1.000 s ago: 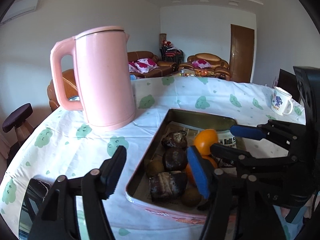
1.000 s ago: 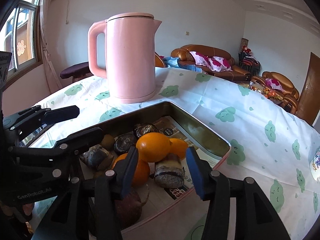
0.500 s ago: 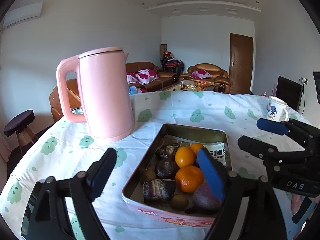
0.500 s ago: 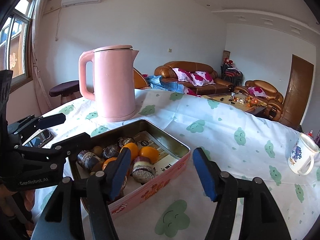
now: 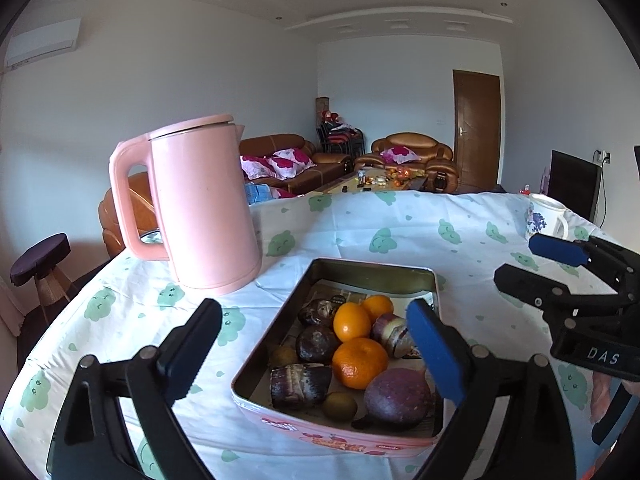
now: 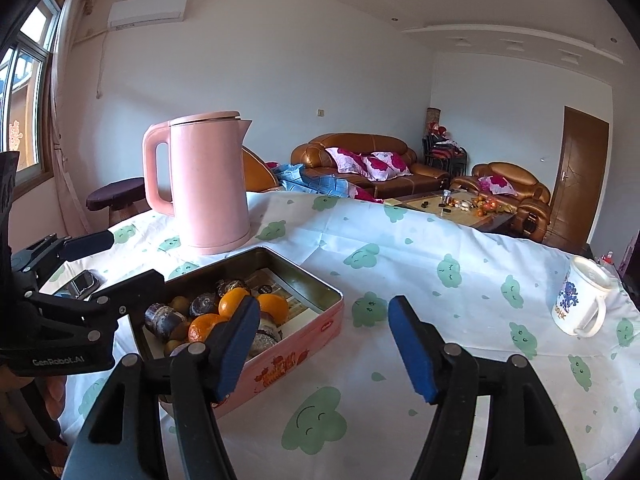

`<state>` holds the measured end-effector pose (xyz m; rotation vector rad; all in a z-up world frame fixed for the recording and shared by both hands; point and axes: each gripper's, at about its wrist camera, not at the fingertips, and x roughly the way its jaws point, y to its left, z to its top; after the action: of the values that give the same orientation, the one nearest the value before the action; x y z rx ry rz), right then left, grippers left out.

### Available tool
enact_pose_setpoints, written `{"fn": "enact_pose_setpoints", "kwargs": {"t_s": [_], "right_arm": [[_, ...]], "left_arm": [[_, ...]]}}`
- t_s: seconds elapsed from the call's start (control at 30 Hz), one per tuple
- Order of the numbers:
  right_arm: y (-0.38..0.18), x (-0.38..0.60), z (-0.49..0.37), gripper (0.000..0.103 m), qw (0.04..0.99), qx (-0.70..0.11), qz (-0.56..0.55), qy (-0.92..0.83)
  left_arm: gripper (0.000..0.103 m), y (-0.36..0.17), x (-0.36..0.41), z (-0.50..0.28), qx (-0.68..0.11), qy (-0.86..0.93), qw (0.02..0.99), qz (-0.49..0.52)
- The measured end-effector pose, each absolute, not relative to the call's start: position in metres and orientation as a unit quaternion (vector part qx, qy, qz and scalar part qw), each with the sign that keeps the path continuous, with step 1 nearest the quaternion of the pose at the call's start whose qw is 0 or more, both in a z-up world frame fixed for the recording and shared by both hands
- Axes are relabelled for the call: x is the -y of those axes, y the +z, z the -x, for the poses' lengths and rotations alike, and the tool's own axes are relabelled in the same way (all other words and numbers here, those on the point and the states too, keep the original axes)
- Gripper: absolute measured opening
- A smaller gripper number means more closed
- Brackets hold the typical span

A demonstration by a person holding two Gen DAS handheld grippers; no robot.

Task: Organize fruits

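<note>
With both grippers held back from the tin (image 5: 434,280), my left gripper (image 5: 316,344) is spreading its jaws wide and my right gripper (image 6: 320,340) is easing apart too, neither with anything between its pads. All the fruit sits packed at the near end of the tin on the table (image 6: 400,248): three oranges (image 5: 359,362), dark chestnut-like pieces, small brown fruits and a purple one (image 5: 396,394), with the pink kettle (image 5: 200,208) just behind. I judge the placing is done or nearly so, and next I need to look for any fruit left outside; I can see none.
</note>
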<state>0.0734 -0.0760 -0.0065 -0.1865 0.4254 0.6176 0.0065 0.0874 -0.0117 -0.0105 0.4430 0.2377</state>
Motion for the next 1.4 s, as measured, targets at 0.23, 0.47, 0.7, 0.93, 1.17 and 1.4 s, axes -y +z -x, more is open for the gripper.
{"fn": "enact_pose_setpoints", "kwargs": {"t_s": [0.23,0.47,0.7,0.93,1.17,1.4], "right_arm": [[-0.007,0.087,-0.071,0.069,0.931,-0.201,0.086,0.293],[-0.009,0.096,-0.072,0.069,0.933,-0.205,0.073,0.288],[-0.006,0.105,-0.067,0.078,0.937,-0.191,0.062,0.285],[-0.004,0.110,-0.064,0.078,0.939,-0.187,0.063,0.282],[-0.001,0.116,-0.062,0.078,0.943,-0.179,0.068,0.273],[-0.001,0.122,-0.062,0.078,0.945,-0.178,0.065,0.267]], "left_arm": [[0.097,-0.013,-0.082,-0.006,-0.219,0.116,0.969,0.002],[0.098,-0.014,-0.075,-0.006,-0.220,0.110,0.969,-0.003],[0.099,-0.013,-0.073,-0.006,-0.218,0.110,0.970,-0.005],[0.103,-0.012,-0.074,-0.006,-0.216,0.113,0.970,0.003],[0.103,-0.010,-0.071,-0.004,-0.215,0.114,0.970,0.003],[0.103,-0.008,-0.061,-0.005,-0.213,0.104,0.972,-0.002]]}}
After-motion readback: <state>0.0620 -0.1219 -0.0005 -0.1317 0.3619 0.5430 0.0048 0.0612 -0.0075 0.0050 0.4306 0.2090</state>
